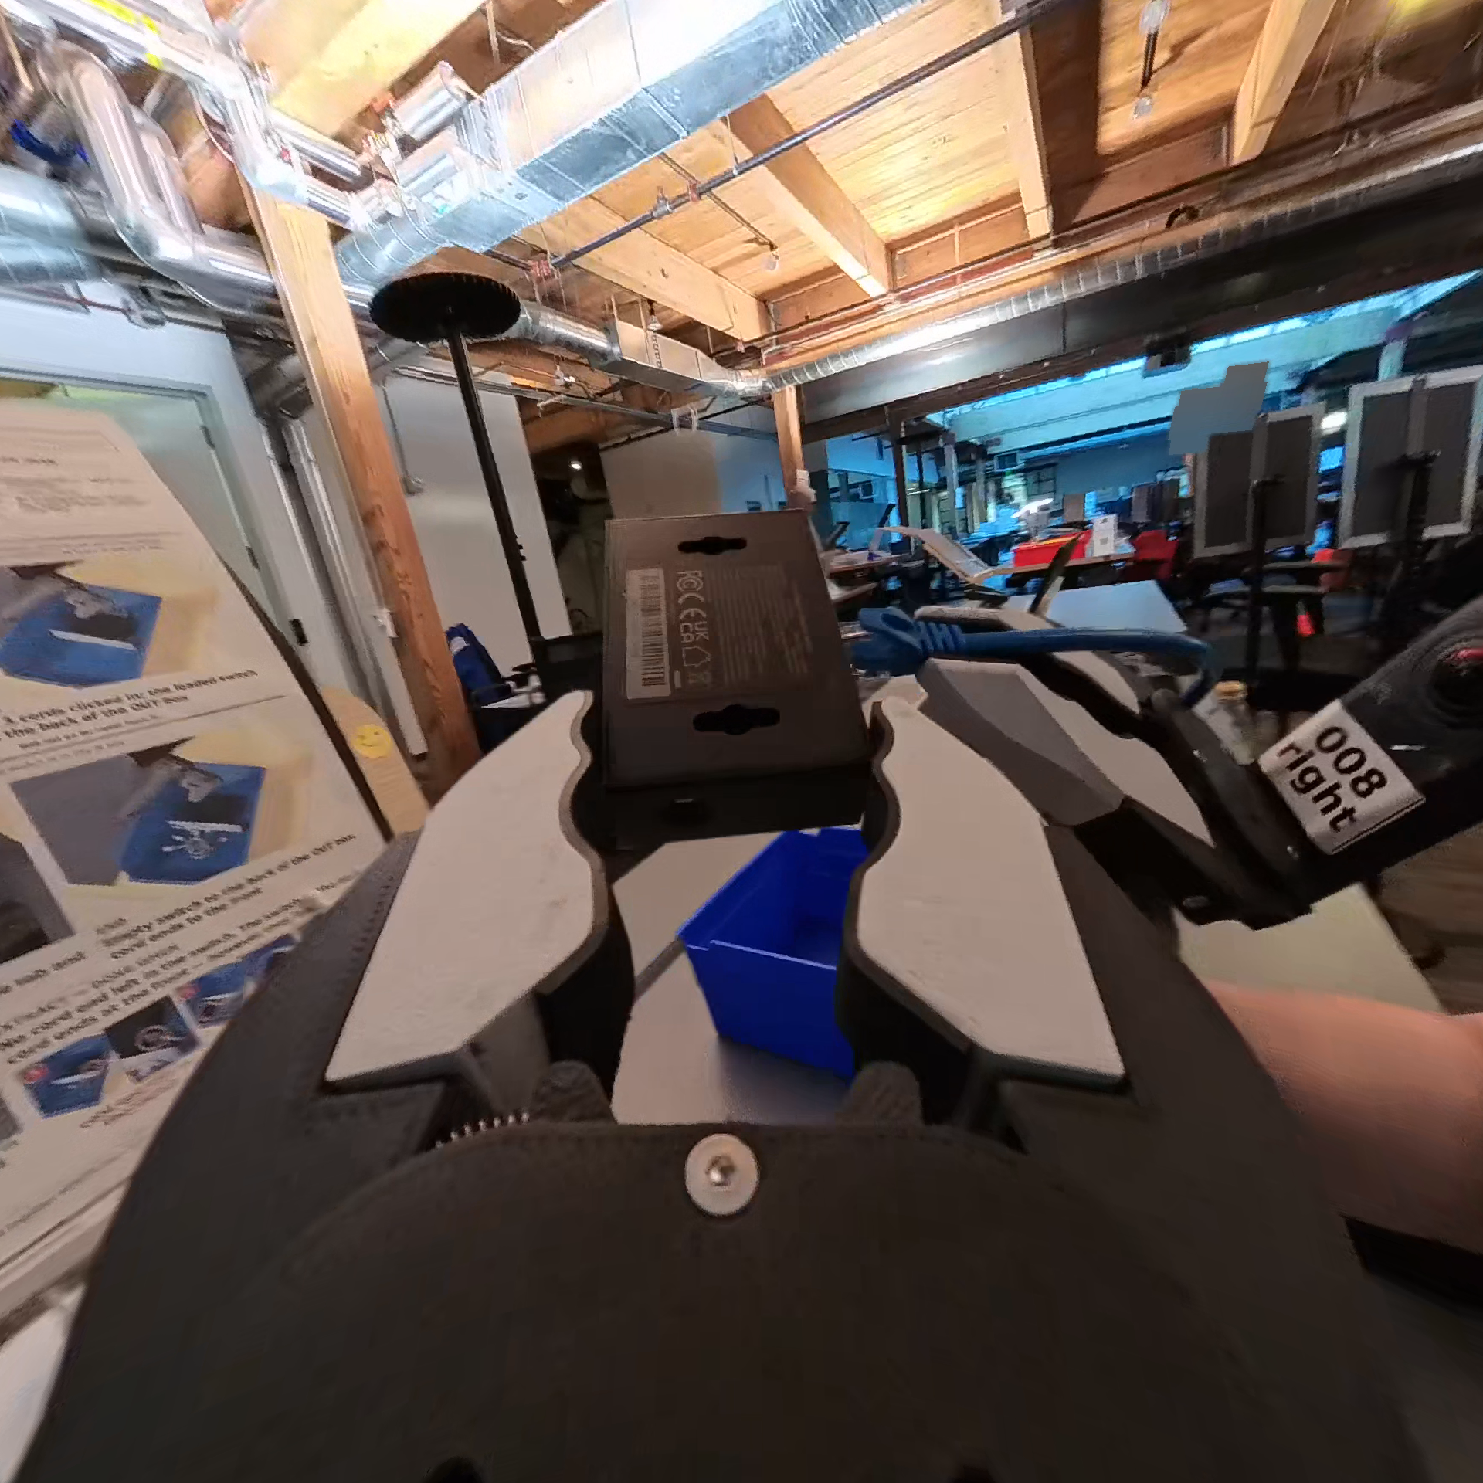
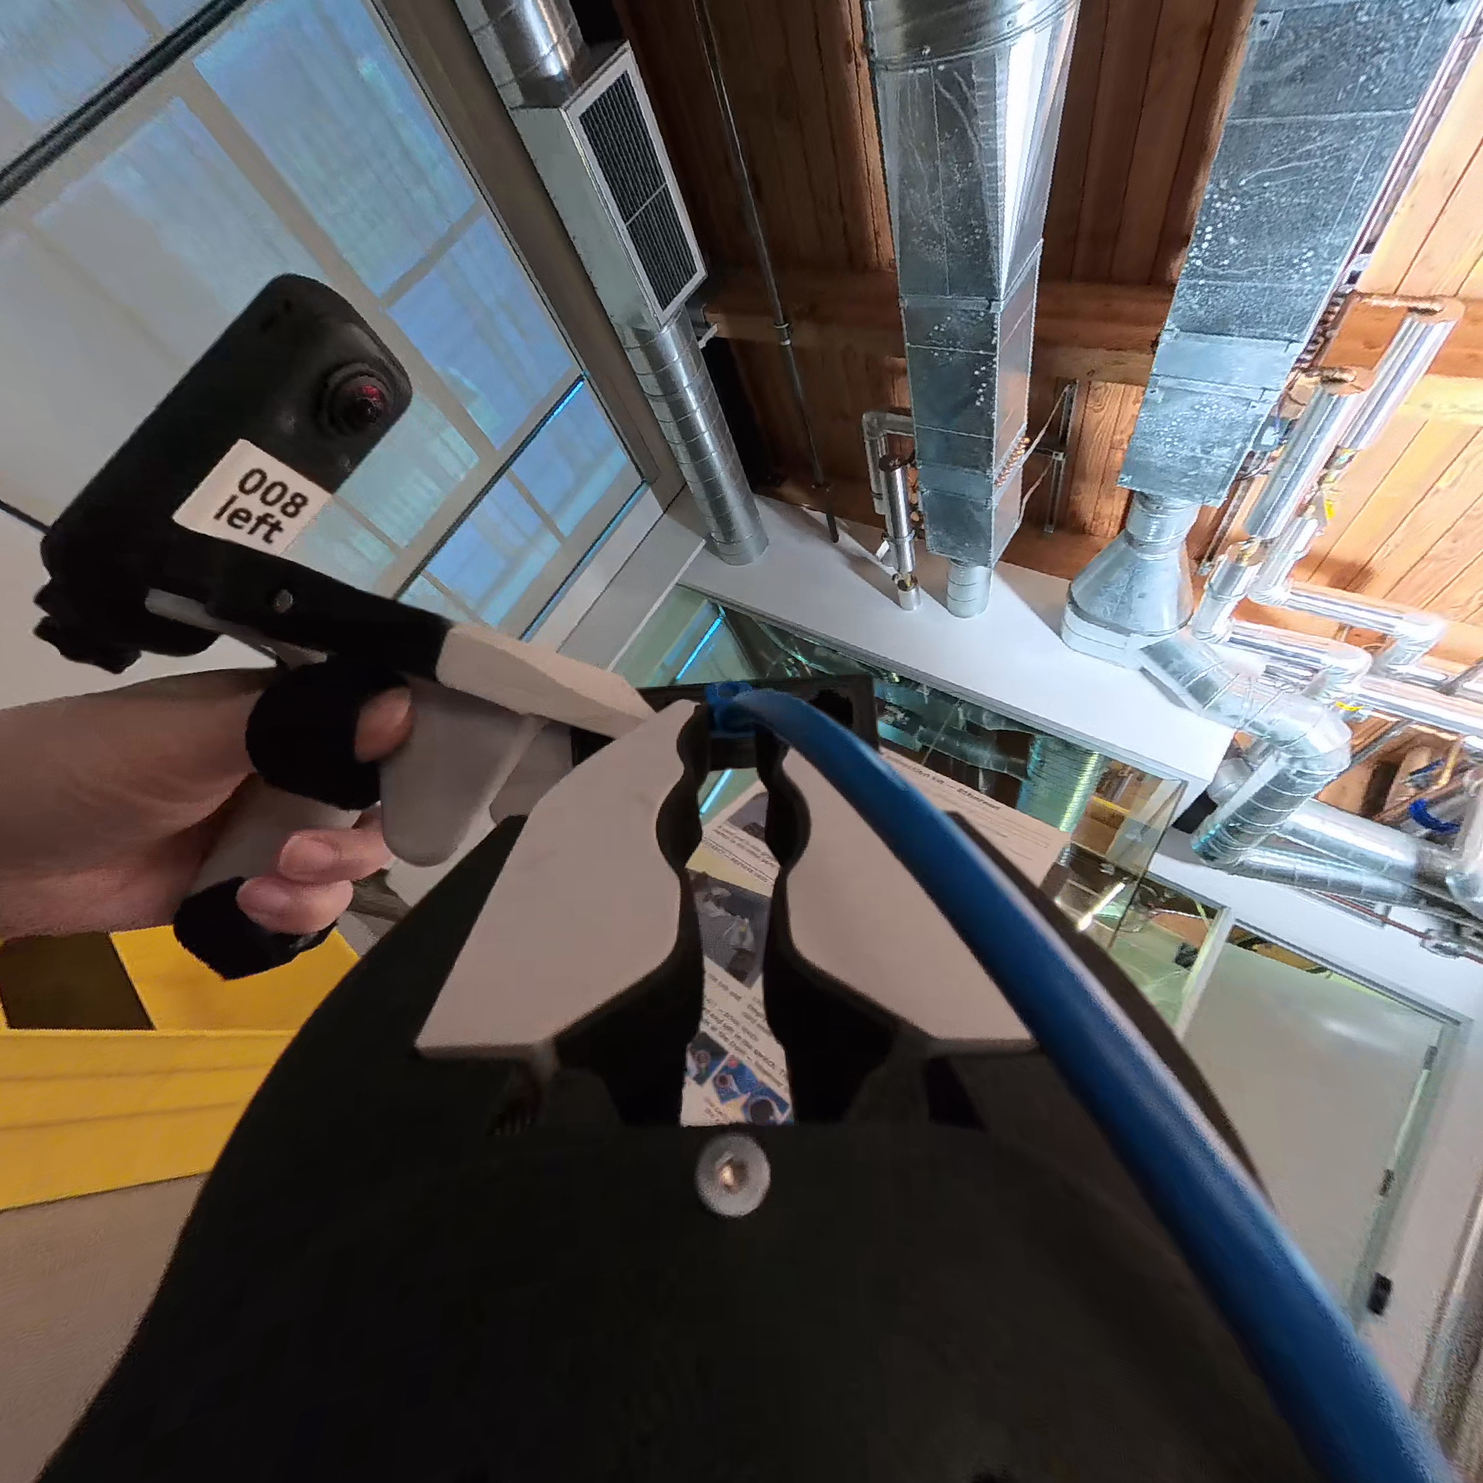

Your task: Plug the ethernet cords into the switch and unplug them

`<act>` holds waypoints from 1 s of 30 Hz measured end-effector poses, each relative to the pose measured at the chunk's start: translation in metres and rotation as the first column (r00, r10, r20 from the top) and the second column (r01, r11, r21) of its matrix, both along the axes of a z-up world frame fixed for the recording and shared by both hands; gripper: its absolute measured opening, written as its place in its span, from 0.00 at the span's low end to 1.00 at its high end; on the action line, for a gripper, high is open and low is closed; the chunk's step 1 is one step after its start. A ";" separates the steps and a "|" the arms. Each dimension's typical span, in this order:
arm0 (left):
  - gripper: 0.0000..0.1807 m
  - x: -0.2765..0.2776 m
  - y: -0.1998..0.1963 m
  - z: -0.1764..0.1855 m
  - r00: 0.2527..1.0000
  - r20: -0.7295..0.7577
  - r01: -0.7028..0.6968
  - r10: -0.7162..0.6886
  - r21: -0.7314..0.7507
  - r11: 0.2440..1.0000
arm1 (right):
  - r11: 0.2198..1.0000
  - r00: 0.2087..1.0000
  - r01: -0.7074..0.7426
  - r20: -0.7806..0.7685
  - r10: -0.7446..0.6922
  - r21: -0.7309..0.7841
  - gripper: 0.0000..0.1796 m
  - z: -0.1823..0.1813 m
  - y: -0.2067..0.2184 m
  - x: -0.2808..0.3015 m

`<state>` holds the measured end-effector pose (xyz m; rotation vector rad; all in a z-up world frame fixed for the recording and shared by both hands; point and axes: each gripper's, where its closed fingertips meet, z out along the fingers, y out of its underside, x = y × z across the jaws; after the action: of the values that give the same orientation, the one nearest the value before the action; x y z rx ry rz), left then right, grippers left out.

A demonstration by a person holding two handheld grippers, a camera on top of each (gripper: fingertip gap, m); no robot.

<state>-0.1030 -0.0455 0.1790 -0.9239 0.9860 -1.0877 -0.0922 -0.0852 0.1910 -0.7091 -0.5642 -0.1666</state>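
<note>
left gripper (image 1: 726, 726): clamped on both sides of the black switch (image 1: 726, 634), lifted, labelled underside toward the camera
right gripper (image 2: 726, 734): pinching the blue ethernet cord (image 2: 987, 923) at its plug
cord plug (image 1: 891, 634): just beside the switch's right edge; seated or not, can't tell
blue bin (image 1: 782, 947): on the table below the switch
instruction sheet (image 1: 136, 762): standing at left

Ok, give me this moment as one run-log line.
left gripper: shut on switch, lifted, underside facing camera | right gripper: shut on blue ethernet cord near plug, at switch side | blue bin: below
</note>
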 end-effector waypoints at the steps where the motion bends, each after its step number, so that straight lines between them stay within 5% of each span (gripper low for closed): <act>1: 0.34 -0.001 0.001 -0.001 1.000 -0.006 -0.026 0.026 0.022 0.999 | 1.000 1.000 -0.010 -0.003 0.010 -0.015 0.06 -0.001 0.002 -0.001; 19: 0.34 -0.004 0.006 -0.005 0.986 -0.062 -0.152 0.158 0.084 0.985 | 0.989 0.996 -0.084 -0.012 0.083 -0.119 0.07 -0.009 0.012 0.000; 24: 0.34 0.003 0.015 -0.008 0.979 -0.064 -0.193 0.192 0.003 0.981 | 0.982 0.997 -0.075 -0.045 0.068 -0.171 0.07 -0.010 0.023 0.008; 30: 0.34 -0.001 0.028 -0.005 0.963 -0.059 -0.261 0.264 0.049 0.964 | 0.950 0.979 -0.191 -0.118 0.166 -0.246 0.07 -0.014 0.035 0.011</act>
<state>-0.1042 -0.0178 0.1740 -1.0298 0.9059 -0.8152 -0.0812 -0.0500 0.1770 -0.9077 -0.5606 0.1117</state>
